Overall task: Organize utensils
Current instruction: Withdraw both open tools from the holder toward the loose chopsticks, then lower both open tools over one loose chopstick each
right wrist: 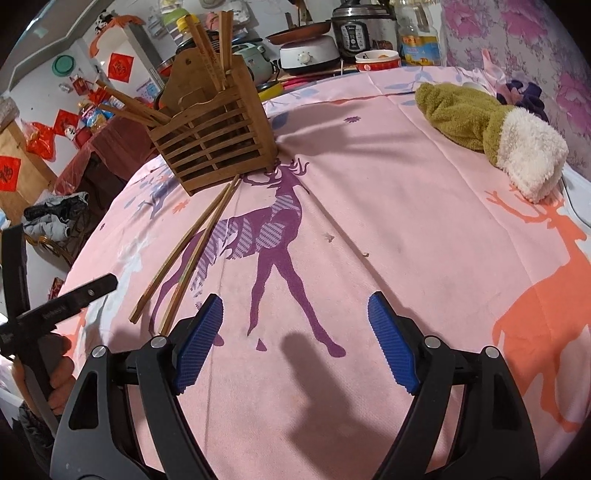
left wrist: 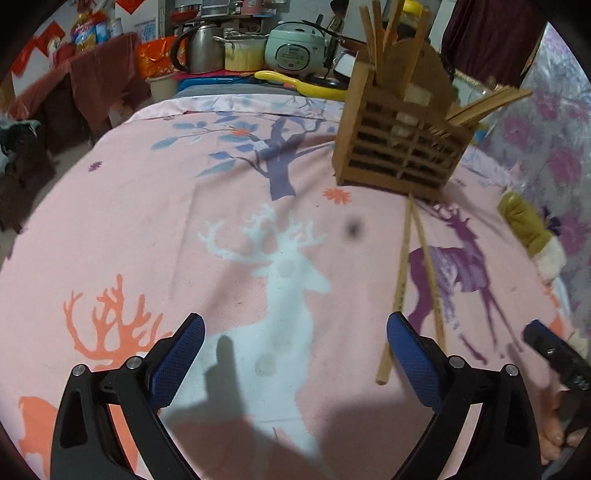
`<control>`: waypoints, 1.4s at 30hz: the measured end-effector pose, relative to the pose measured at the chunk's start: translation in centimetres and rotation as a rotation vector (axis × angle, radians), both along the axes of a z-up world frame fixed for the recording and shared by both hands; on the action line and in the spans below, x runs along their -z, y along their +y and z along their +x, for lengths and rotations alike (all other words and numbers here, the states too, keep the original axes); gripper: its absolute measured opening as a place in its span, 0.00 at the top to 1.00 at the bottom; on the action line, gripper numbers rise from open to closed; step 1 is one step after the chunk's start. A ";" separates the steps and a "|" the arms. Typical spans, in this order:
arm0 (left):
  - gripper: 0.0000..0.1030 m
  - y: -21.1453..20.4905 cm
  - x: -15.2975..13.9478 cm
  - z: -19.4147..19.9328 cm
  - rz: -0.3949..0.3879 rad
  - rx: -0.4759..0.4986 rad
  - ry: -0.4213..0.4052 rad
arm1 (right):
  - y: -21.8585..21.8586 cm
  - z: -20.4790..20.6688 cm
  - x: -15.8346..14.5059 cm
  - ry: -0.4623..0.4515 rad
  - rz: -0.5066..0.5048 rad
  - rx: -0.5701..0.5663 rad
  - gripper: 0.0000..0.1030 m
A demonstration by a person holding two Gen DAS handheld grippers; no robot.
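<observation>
Two bare wooden chopsticks (right wrist: 184, 254) are lying crossed, tips touching the slatted wooden holder (right wrist: 214, 144), which is carrying more sticks. A plush toy (right wrist: 491, 129) is lying well right of the holder; the left claw (left wrist: 295, 362) and right claw (right wrist: 295, 343) are both gaping, empty.

surface: pink deer-print cloth (right wrist: 388, 206) | behind: cluttered counter, rice cooker (left wrist: 295, 48), kettle (left wrist: 201, 48) | wall: floral (right wrist: 517, 33)

1. The right gripper (right wrist: 295, 341) hovers over the pink deer-print cloth (right wrist: 369, 206) – jaws spread wide, nothing between them.
2. Two chopsticks (right wrist: 188, 251) lie loose on the cloth, their far tips at the wooden holder (right wrist: 210, 144).
3. More chopsticks stand in the holder – a plush toy (right wrist: 491, 129) lies well apart.
</observation>
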State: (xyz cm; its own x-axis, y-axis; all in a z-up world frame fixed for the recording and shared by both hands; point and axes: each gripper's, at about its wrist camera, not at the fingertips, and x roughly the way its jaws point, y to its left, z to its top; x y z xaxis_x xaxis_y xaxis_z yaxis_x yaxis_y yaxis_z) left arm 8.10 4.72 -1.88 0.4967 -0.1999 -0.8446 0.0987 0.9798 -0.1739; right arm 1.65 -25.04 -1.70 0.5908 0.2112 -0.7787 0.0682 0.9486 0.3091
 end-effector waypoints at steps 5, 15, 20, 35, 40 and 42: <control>0.29 -3.0 0.8 -0.5 0.059 0.109 0.019 | 0.0 0.1 0.1 0.003 0.002 0.001 0.24; 0.72 -5.6 1.6 -1.5 0.119 0.208 0.006 | 0.5 0.0 0.1 -0.001 -0.027 -0.015 0.24; 0.65 -5.8 1.5 -1.7 0.104 0.220 0.008 | 0.6 0.0 0.1 0.001 -0.031 -0.019 0.24; 0.81 -1.1 0.9 -1.7 0.039 0.054 0.034 | 4.1 -0.4 0.0 -0.024 -0.099 -0.148 0.26; 0.59 -1.1 1.0 -1.6 0.046 0.040 0.035 | 7.1 0.2 -0.4 -0.044 -0.077 -0.244 0.31; 0.56 -0.7 0.9 -1.4 0.024 0.025 0.039 | 8.9 0.5 -0.4 -0.051 -0.115 -0.283 0.33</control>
State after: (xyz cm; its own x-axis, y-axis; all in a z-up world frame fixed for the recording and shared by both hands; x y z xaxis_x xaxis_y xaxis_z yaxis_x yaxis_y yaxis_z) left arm 6.66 4.01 -2.79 0.4583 -0.1913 -0.8680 0.1170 0.9810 -0.1545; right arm 2.19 -16.11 -1.28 0.5602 0.2847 -0.7779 -0.2163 0.9568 0.1944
